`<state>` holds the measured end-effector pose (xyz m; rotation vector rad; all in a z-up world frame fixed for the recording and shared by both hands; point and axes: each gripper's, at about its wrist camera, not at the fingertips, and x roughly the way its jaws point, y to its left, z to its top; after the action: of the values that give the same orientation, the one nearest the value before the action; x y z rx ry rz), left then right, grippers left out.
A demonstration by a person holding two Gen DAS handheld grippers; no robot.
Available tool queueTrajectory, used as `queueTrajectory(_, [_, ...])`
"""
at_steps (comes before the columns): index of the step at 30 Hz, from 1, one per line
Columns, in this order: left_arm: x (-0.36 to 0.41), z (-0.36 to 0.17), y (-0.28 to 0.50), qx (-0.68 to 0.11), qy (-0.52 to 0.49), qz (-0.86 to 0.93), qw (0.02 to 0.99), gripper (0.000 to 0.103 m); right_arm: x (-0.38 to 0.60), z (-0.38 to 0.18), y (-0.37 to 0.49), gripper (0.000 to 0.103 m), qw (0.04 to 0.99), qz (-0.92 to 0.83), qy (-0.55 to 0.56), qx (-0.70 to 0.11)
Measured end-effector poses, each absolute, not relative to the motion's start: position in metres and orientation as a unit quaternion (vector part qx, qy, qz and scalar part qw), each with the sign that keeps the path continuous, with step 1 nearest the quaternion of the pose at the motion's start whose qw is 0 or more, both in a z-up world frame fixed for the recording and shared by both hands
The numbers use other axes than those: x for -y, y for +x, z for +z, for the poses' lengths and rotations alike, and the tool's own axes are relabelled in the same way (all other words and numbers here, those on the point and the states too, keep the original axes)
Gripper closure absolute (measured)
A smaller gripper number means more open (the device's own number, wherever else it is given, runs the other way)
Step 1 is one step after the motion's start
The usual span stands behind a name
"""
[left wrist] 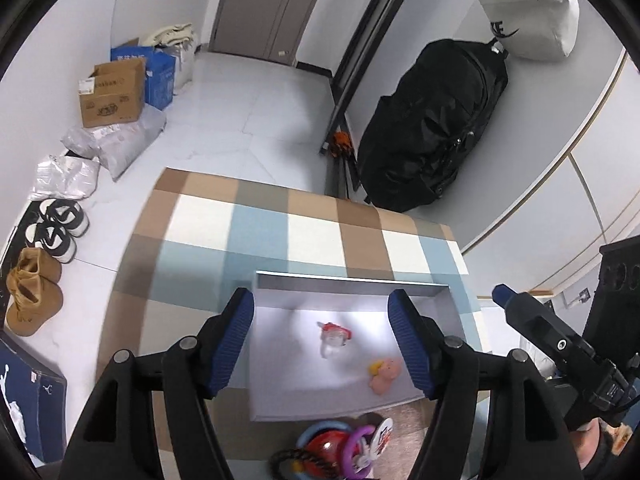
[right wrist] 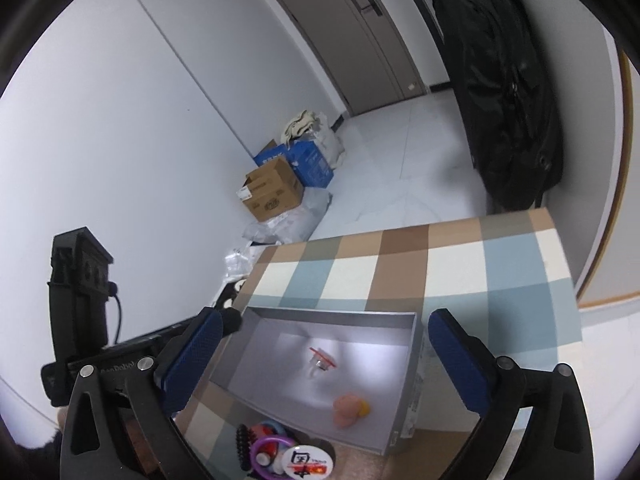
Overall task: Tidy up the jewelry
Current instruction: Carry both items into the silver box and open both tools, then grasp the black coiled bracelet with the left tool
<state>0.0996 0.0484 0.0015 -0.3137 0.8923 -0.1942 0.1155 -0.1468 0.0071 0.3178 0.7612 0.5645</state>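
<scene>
Two grippers, left gripper (left wrist: 322,344) and right gripper (right wrist: 326,356), both wide open, holding nothing. Just in front of the gray box (left wrist: 352,282): one small pile of trinkets (left wrist: 340,450). Inside the box: one red-and-clear charm (left wrist: 334,334), one pink charm (left wrist: 384,374). Beyond the box: one brown carton (left wrist: 112,94), print too small to read.

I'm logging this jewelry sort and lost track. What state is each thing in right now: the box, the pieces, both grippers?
Grey box: open, no lid on, upright on the checked cloth.
Red and clear piece: inside the box, lying loose.
Pink piece: inside the box, near its front wall.
Pile of pieces: outside the box, in front of it, unsorted.
Left gripper: jaws open, holding nothing.
Right gripper: jaws open, holding nothing.
</scene>
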Motion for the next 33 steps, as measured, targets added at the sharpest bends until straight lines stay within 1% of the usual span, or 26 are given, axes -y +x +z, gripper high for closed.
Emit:
queueTrajectory(1, [-0.05,0.001,0.097,-0.426,-0.152,-0.089,0.887,0.034,0.147,0.008,0.113,0.0,0.879,0.272,0.149,-0.361])
queueTrajectory(2, [-0.053,0.001,0.094,-0.423,-0.152,-0.084,0.889,0.028,0.147,0.008,0.111,0.0,0.881,0.273,0.147,-0.357])
queueTrajectory(4, [-0.057,0.002,0.085,-0.413,-0.151,-0.074,0.895,0.024,0.147,0.009,0.105,0.0,0.885,0.274,0.141,-0.35])
queueTrajectory(9, [-0.062,0.001,0.068,-0.406,-0.142,-0.072,0.9,0.023,0.148,0.009,0.091,0.0,0.89,0.275,0.126,-0.341])
queueTrajectory(11, [-0.062,-0.001,0.064,-0.411,-0.148,-0.077,0.896,0.017,0.147,0.009,0.085,0.0,0.892,0.278,0.119,-0.336])
queueTrajectory(15, [-0.063,-0.01,0.056,-0.429,-0.153,-0.089,0.886,0.017,0.146,0.007,0.072,0.0,0.887,0.297,0.124,-0.33])
queueTrajectory(21, [-0.058,-0.017,0.042,-0.447,-0.144,-0.111,0.876,0.017,0.135,0.0,0.064,0.0,0.875,0.307,0.096,-0.361])
queueTrajectory(25, [-0.054,-0.032,0.036,-0.482,-0.138,-0.126,0.856,0.017,0.131,-0.005,0.063,0.0,0.872,0.302,0.074,-0.377])
queueTrajectory(30, [-0.043,-0.051,0.03,-0.528,-0.093,-0.118,0.836,0.017,0.136,-0.008,0.059,0.0,0.869,0.296,0.076,-0.388])
queueTrajectory(33, [-0.044,-0.058,0.027,-0.54,-0.087,-0.106,0.83,0.017,0.137,-0.007,0.057,0.0,0.866,0.303,0.074,-0.392])
